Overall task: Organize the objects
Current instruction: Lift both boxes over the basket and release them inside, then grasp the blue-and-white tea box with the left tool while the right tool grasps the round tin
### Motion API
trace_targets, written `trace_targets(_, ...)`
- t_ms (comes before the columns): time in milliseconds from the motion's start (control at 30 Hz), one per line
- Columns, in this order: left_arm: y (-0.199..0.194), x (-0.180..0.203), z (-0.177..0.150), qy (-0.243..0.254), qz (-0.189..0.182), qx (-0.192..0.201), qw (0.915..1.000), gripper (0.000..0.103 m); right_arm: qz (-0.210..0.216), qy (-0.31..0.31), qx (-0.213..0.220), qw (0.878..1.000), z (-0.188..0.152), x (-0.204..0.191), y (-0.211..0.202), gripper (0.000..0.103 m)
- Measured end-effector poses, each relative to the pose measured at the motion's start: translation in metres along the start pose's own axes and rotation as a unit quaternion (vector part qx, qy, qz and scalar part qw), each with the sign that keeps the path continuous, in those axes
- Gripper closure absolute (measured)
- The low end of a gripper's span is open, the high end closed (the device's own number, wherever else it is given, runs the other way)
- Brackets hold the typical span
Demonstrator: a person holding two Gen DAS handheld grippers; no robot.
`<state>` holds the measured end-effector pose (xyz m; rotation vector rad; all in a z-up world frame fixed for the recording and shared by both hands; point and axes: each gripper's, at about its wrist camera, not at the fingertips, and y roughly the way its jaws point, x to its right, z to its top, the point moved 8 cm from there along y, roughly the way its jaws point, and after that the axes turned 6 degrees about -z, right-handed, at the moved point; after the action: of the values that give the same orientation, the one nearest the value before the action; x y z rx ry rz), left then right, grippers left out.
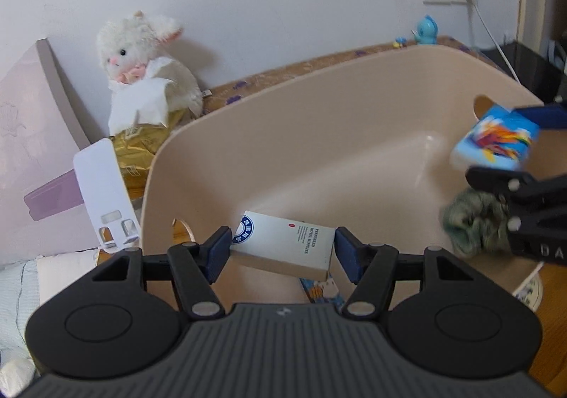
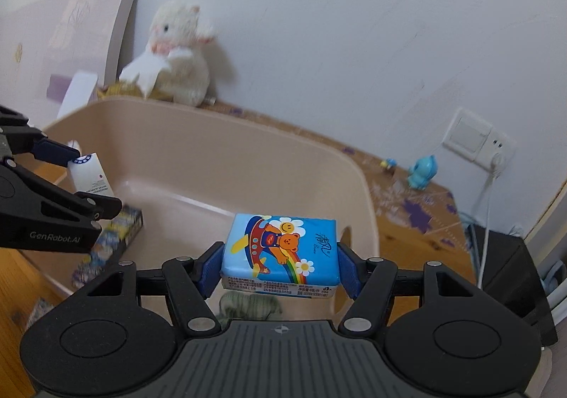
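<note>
My left gripper [image 1: 281, 251] is shut on a white box with a blue round logo [image 1: 287, 242] and holds it over the near rim of the beige plastic bin [image 1: 319, 114]. The box also shows in the right wrist view [image 2: 90, 173]. My right gripper [image 2: 280, 267] is shut on a blue tissue pack with a bear print [image 2: 280, 249] and holds it above the bin [image 2: 219, 150]. The pack shows at the right of the left wrist view [image 1: 496, 139]. A green knitted cloth [image 1: 475, 224] lies under the right gripper.
A white plush rabbit [image 1: 141, 54] sits by the wall on a gold package [image 1: 138, 146]. A white hook card [image 1: 104, 192] stands left of the bin. A colourful flat box [image 2: 110, 242] lies by the bin. A blue toy [image 2: 421, 173] stands near the wall socket [image 2: 475, 139].
</note>
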<state>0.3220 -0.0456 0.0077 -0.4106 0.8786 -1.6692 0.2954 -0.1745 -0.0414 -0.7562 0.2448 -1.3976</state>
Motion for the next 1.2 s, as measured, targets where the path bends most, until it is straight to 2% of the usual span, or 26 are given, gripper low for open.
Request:
trace_targets(67, -0.005, -0.001, 0.0, -0.003, -0.002, 0.007, 1.0, 0.034, -0.001, 0.006, 0.002, 1.0, -0.002, 0.001, -0.001, 0.03)
trace_targets(133, -0.014, -0.005, 0.002, -0.013, 0.004, 0.017, 0.9998, 0.019, -0.007, 0.005, 0.01, 1.0, 0.0, 0.003, -0.005, 0.024)
trace_targets(267, -0.035, -0.014, 0.007, -0.03, 0.005, 0.04, 0.9988, 0.011, -0.012, 0.007, 0.038, 0.999, 0.007, 0.011, -0.024, 0.001)
trace_targets(300, -0.04, -0.015, 0.007, -0.036, 0.005, 0.042, 0.9985, 0.011, -0.014, 0.009, 0.045, 0.999, 0.009, 0.015, -0.03, 0.0)
trace_targets(567, -0.084, -0.022, -0.006, -0.046, 0.013, 0.061, 0.997, 0.008, -0.012, 0.049, 0.067, 0.996, 0.008, 0.042, -0.076, 0.0)
trace_targets(767, -0.105, -0.022, -0.033, -0.035, 0.039, 0.061, 0.9968, 0.005, -0.007, 0.041, 0.062, 0.997, -0.015, 0.047, -0.099, 0.0)
trace_targets(1000, -0.111, -0.01, -0.073, -0.04, 0.027, 0.051, 0.9975, 0.005, 0.004, 0.012, 0.033, 0.999, -0.055, 0.032, -0.102, 0.0)
trace_targets(1200, -0.09, 0.01, -0.102, -0.034, 0.021, 0.031, 0.9987, 0.005, 0.008, -0.008, 0.01, 1.0, -0.084, 0.023, -0.091, 0.0)
